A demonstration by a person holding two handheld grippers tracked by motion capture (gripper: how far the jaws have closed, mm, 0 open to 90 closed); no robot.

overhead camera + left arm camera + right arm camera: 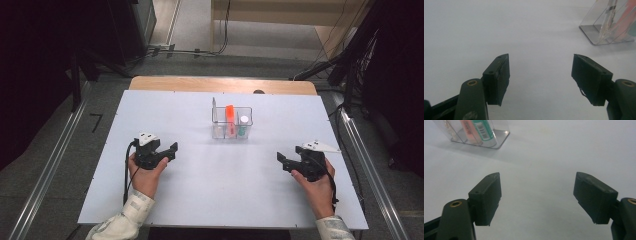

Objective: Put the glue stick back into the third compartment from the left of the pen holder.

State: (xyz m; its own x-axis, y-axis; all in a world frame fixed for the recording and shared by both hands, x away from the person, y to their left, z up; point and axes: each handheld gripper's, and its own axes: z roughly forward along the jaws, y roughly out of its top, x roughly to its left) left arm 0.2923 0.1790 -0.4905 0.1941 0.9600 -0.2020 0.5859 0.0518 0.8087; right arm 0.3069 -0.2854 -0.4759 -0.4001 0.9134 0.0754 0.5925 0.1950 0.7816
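Note:
A clear plastic organizer [231, 122] stands at the back middle of the white table [220, 175]. Its compartments hold an orange tube [229, 112] and a teal bottle with a white cap [243, 125]. My left gripper [172, 151] rests low at the table's left and points right. In the left gripper view it [540, 58] is open, with bare table between the jaws and the organizer [599, 35] at the upper right. My right gripper [281, 162] sits at the right and points left. It [537, 176] is open and holds nothing, with the organizer [499, 140], teal bottle [482, 130] and orange tube [467, 130] at the upper left.
A wooden edge [222, 84] shows behind the white top. Metal rails [50, 165] run along the floor on both sides. Dark equipment and cables [190, 51] lie beyond the far end. Wide bare tabletop lies between the two grippers.

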